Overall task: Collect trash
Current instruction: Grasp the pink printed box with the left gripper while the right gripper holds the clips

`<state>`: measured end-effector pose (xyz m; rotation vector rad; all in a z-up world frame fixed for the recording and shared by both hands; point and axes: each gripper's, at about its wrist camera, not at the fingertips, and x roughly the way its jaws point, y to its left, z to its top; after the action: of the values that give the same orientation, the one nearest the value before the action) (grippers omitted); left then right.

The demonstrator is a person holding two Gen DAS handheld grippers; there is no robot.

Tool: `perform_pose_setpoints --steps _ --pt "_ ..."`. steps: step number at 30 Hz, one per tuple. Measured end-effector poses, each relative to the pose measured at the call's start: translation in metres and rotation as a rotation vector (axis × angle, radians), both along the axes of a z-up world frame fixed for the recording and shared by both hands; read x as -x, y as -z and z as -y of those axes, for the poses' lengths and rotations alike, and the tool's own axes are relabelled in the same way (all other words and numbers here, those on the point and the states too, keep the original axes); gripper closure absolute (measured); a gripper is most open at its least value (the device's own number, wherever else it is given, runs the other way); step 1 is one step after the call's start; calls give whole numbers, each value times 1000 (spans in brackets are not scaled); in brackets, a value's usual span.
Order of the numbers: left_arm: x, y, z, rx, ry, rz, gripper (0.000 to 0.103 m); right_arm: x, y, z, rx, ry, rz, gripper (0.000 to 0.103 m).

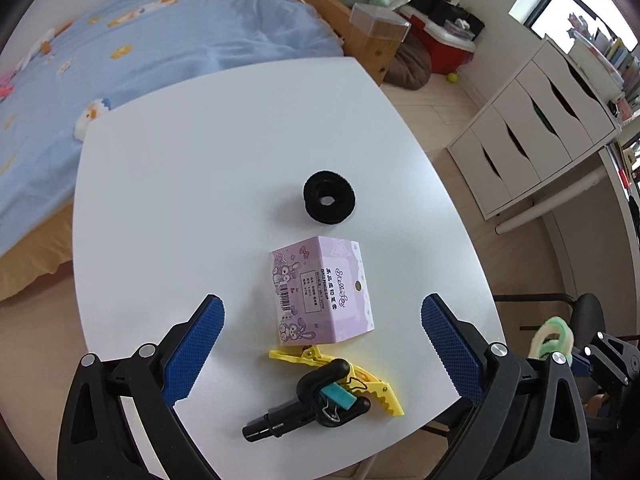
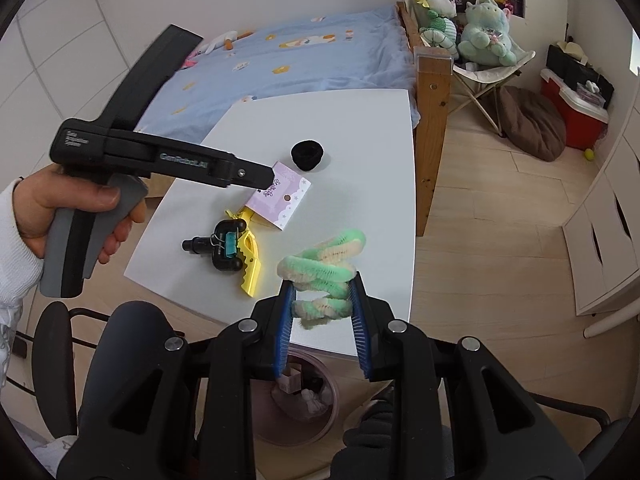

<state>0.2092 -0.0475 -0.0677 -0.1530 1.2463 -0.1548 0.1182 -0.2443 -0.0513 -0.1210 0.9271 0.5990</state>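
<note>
Only from the right wrist: round translucent bin under the desk, crumpled paper seen inside; right hand-held gripper clamped on a green-and-cream fuzzy twist; left hand-held gripper spread wide.

pink box: "Stella" | left hand-held gripper body: "GenRobot.AI"

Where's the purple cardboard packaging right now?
The purple packaging lies on the white table, centre of the left wrist view, between the black scrunchie beyond it and the yellow clip nearer the camera.
</note>
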Motion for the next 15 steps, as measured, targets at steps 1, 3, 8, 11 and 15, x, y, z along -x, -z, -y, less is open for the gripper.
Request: perform_pose_setpoints --steps 1,3,8,11,15 --pt "-2 4 1 1 -4 -13 8 0 0 0 -1 -1 -1 76" --pt "-7 11 2 -5 -12 -39 8 0 0 0 -2 0 -2 76" --pt "-11 26 5 -24 -22 -97 30 0 2 2 -6 2 -2 76" --pt "-10 26 7 -35 -19 -94 34 0 4 2 -7 2 -5 76" --pt "-11 22 6 -29 -18 -86 57 -1 6 2 -10 -1 -11 76"
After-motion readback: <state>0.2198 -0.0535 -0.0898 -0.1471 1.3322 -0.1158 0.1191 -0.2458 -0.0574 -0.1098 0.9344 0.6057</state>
